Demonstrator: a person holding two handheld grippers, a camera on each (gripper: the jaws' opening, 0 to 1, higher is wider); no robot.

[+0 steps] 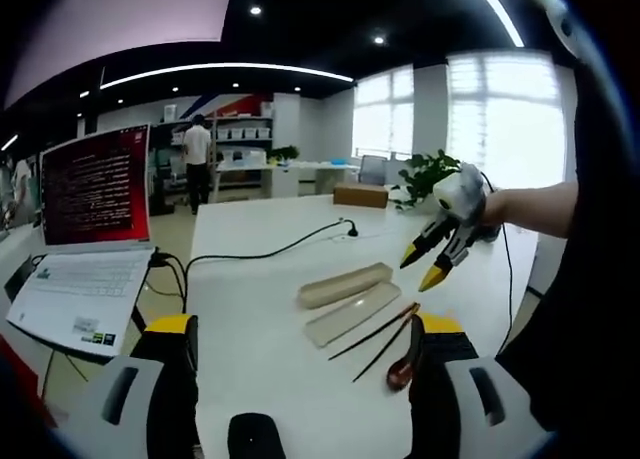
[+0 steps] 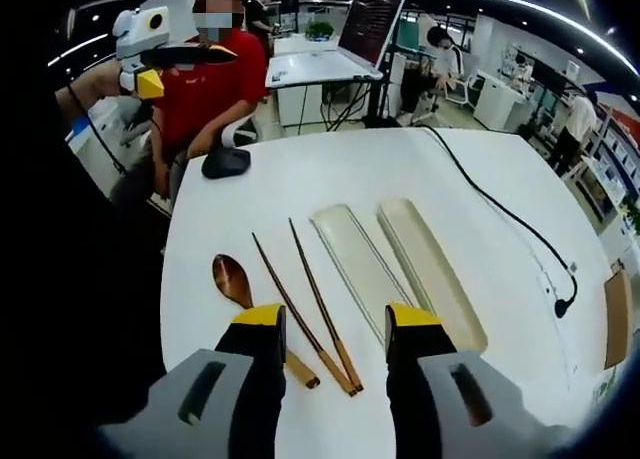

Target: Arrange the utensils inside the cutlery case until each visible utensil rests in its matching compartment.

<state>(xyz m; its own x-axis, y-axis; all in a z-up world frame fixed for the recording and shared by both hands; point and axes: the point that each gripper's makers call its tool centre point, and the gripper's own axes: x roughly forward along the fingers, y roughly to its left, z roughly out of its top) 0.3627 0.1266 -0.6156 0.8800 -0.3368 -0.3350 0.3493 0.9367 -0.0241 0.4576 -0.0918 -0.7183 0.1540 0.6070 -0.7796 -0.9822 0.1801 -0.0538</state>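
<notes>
Right gripper view: the right tool (image 2: 325, 324) hangs with jaws wide and empty, just above two slim brown wooden chopsticks (image 2: 310, 304). A dark wooden spoon (image 2: 232, 279) lies beside its left jaw; the two cream oblong case halves (image 2: 395, 264) lie beyond its right jaw, on the white worktop (image 2: 340, 169). Closing carelessly could scatter the chopsticks. Left gripper view adds the left tool (image 1: 300, 344), wide and empty.

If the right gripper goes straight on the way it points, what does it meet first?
Probably the chopsticks, which lie between the right gripper's open jaws, beside the case half. Depth is unclear, so it may pass above them.
</notes>
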